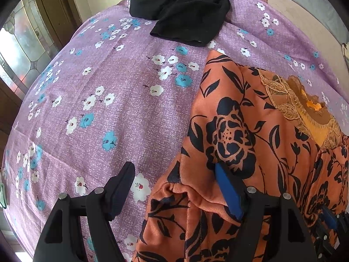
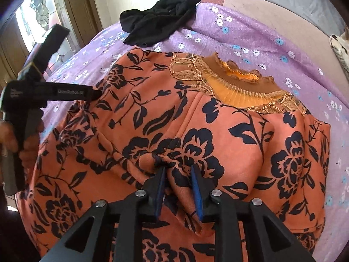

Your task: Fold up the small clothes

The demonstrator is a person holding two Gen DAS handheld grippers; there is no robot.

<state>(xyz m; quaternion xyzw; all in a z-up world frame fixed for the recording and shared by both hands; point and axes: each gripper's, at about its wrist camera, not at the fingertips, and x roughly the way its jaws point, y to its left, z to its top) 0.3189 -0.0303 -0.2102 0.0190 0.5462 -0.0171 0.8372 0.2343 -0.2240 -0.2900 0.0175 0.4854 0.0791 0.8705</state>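
We see orange floral garment (image 2: 218, 126) flat on purple floral bedsheet (image 1: 122, 109), hem cut off below, collar (image 2: 242, 83) pointing toward far black cloth (image 2: 159, 24). Right hand-held gripper (image 2: 177, 170) straddles raised fabric fold, pads seemingly off it. Left hand-held gripper (image 1: 174, 174) spread wide, empty, at garment's edge.

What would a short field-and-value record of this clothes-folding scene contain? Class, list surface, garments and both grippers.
surface: purple floral bedsheet
main garment: orange top with black flower print, spread on the sheet
neckline: gold lace collar, at the far end
other garment: black cloth, crumpled beyond the top
left gripper: open, over the top's left edge
right gripper: jaws narrow, a raised fold of the top between them
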